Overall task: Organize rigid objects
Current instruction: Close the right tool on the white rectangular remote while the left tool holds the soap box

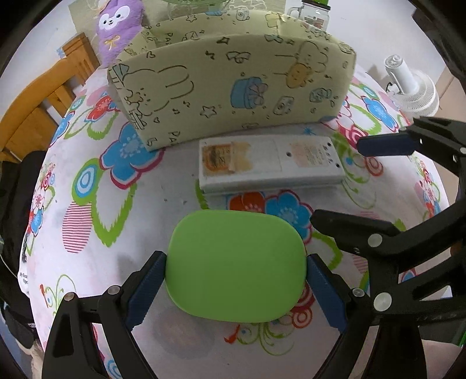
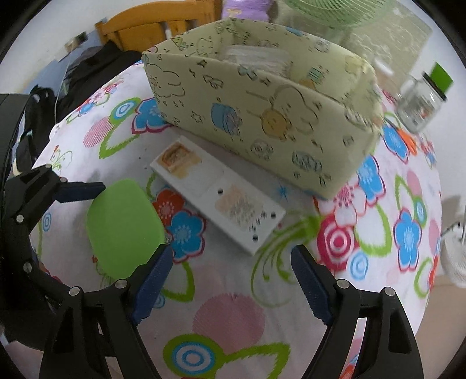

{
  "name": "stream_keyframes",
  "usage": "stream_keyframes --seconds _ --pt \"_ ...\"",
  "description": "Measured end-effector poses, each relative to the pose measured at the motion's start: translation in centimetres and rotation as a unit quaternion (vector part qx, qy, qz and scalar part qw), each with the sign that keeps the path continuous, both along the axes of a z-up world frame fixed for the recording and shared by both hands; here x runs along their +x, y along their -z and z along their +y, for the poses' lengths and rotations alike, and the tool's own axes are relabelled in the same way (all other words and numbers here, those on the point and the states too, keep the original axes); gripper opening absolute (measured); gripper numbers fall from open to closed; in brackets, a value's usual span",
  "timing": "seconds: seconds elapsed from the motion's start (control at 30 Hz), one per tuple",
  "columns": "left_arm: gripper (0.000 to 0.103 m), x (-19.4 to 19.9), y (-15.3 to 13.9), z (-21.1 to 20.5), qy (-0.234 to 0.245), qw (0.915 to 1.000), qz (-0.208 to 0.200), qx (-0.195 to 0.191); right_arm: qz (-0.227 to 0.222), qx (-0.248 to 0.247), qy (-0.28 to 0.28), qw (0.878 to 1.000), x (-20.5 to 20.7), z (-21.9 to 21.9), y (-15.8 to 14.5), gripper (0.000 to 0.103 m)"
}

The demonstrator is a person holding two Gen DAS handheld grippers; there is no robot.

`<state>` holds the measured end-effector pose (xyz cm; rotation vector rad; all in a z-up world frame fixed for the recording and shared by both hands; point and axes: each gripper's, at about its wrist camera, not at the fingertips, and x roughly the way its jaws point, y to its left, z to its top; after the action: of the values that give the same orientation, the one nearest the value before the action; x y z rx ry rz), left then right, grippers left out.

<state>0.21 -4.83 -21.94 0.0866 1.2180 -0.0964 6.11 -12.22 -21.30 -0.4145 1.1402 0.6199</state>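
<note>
My left gripper (image 1: 236,280) is shut on a flat green rounded object (image 1: 236,265), its blue pads against both sides; the object casts a shadow on the floral tablecloth below. The green object also shows in the right wrist view (image 2: 123,226), with a left finger (image 2: 78,191) at its far edge. A white rectangular device (image 1: 269,163) with worn labels lies ahead, in front of a cream patterned fabric box (image 1: 233,93). My right gripper (image 2: 231,284) is open and empty above the cloth, just right of the green object. It also shows in the left wrist view (image 1: 349,183).
The white device (image 2: 218,192) and the fabric box (image 2: 262,113) fill the table's middle. A glass jar (image 2: 419,105) stands at back right, a white fan (image 1: 413,87) at the right edge, a purple plush (image 1: 116,26) and a wooden chair (image 1: 43,96) at back left.
</note>
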Motion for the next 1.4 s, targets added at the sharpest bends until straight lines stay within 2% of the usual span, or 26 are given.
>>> stream_keyframes --seconds 0.43,0.7,1.03,1.27,1.4 --pt "0.095 1.8 0.7 1.2 -0.003 0.9998 0.017 0.01 -0.013 -0.04 -0.115 0.993 1.7 3.4 1.0 0.08" --pt "0.095 2.6 0.7 1.7 0.014 0.9995 0.023 0.017 -0.005 -0.041 -0.138 0.99 2.8 4.8 1.9 0.077" --pt "0.095 3.6 1.1 3.5 0.015 0.9994 0.03 0.013 0.019 -0.015 -0.15 0.988 3.6 6.1 2.9 0.074" --pt "0.095 4.0 1.2 4.2 0.011 0.9994 0.03 0.012 0.014 -0.011 -0.16 0.987 2.7 5.3 2.5 0.056" --pt "0.095 4.3 1.2 4.0 0.014 0.9994 0.029 0.015 0.018 -0.015 -0.142 0.99 2.3 4.6 2.2 0.051"
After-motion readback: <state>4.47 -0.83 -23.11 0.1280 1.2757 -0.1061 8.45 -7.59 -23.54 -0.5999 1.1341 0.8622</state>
